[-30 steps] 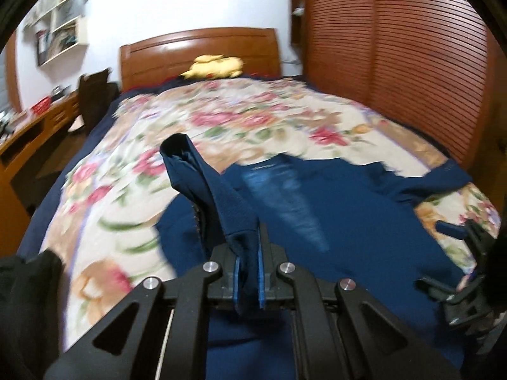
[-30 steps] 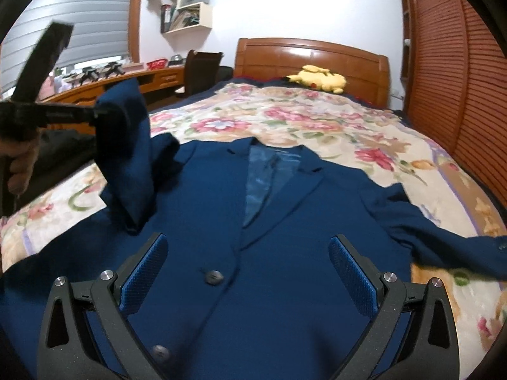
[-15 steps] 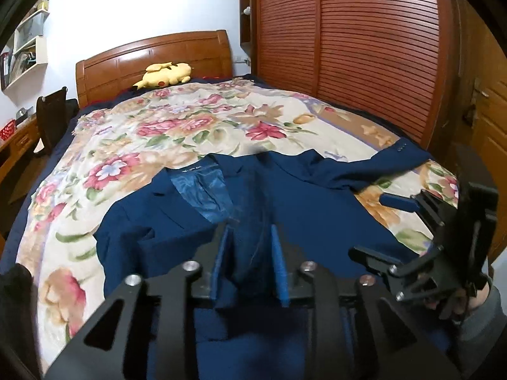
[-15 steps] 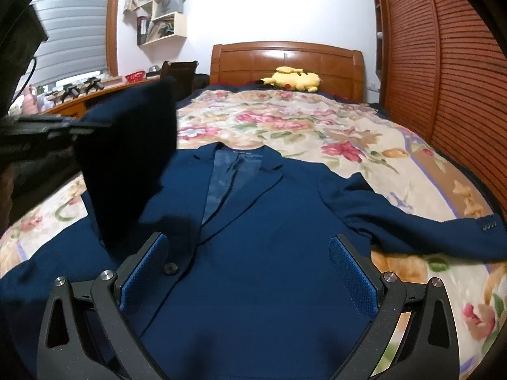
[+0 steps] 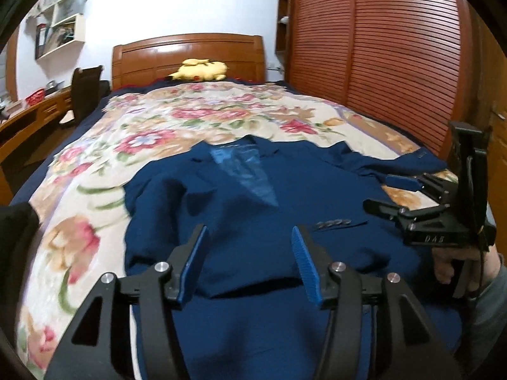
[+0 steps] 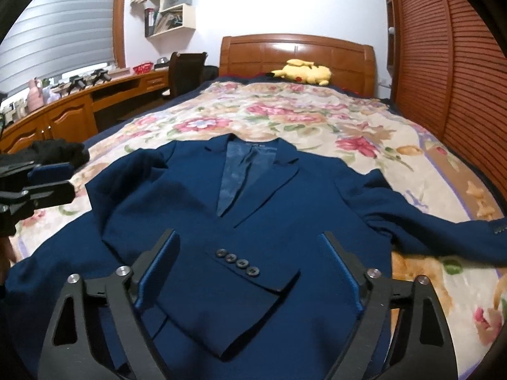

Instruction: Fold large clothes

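Note:
A navy blue suit jacket lies face up on the floral bed, collar toward the headboard; it also shows in the left wrist view. Its left sleeve lies folded diagonally across the chest, cuff buttons up. The other sleeve stretches out to the right. My left gripper is open and empty just above the folded sleeve. My right gripper is open and empty over the cuff, and shows at the right of the left wrist view.
The floral bedspread covers the bed. A yellow plush toy lies by the wooden headboard. A slatted wardrobe runs along the right. A desk and chair stand left. Dark cloth lies at the bed's left edge.
My left gripper carried the sleeve over the jacket's chest, opened and let it go. The sleeve now lies flat across the front. My right gripper stayed open.

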{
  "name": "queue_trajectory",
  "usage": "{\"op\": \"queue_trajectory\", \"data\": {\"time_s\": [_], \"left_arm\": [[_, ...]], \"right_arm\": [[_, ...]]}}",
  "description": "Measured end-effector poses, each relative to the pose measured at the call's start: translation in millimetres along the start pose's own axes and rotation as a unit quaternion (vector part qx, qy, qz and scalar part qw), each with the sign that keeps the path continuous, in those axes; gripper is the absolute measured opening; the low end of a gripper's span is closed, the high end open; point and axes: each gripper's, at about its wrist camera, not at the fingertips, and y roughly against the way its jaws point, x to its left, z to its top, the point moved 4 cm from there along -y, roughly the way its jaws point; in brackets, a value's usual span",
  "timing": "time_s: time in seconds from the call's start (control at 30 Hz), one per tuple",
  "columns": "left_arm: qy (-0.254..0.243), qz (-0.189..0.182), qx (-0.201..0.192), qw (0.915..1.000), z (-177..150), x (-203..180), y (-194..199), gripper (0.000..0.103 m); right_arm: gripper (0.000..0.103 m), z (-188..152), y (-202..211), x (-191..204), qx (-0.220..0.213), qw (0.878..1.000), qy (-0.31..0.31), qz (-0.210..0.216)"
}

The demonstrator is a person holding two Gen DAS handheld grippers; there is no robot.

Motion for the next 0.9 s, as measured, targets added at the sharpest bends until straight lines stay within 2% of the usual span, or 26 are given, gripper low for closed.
{"op": "queue_trajectory", "data": {"time_s": [0.13, 0.4, 0.6, 0.8, 0.9], "left_arm": [[0.003, 0.02, -0.003, 0.9998, -14, 9, 0, 0.053], [0.006, 0.024, 0.001, 0.9997, -33, 17, -6, 0.053], [0.003, 0.032, 0.002, 0.9995, -42, 16, -10, 0.053], [0.016, 0.033, 0.0, 0.9993, -47, 20, -9, 0.053], [0.026, 0.032, 0.001, 0.9992, -47, 24, -10, 0.053]], "right_arm": [[0.085, -7, -15, 1, 0.024, 1.0, 0.009, -0.003], [0.085, -35, -53, -11, 0.094, 0.995, 0.007, -0.02], [0.086, -51, -73, -11, 0.146, 0.989, 0.004, -0.003], [0.085, -54, -73, -9, 0.155, 0.988, 0.002, 0.013], [0.072, -54, -72, -4, 0.153, 0.988, 0.01, 0.027]]}}
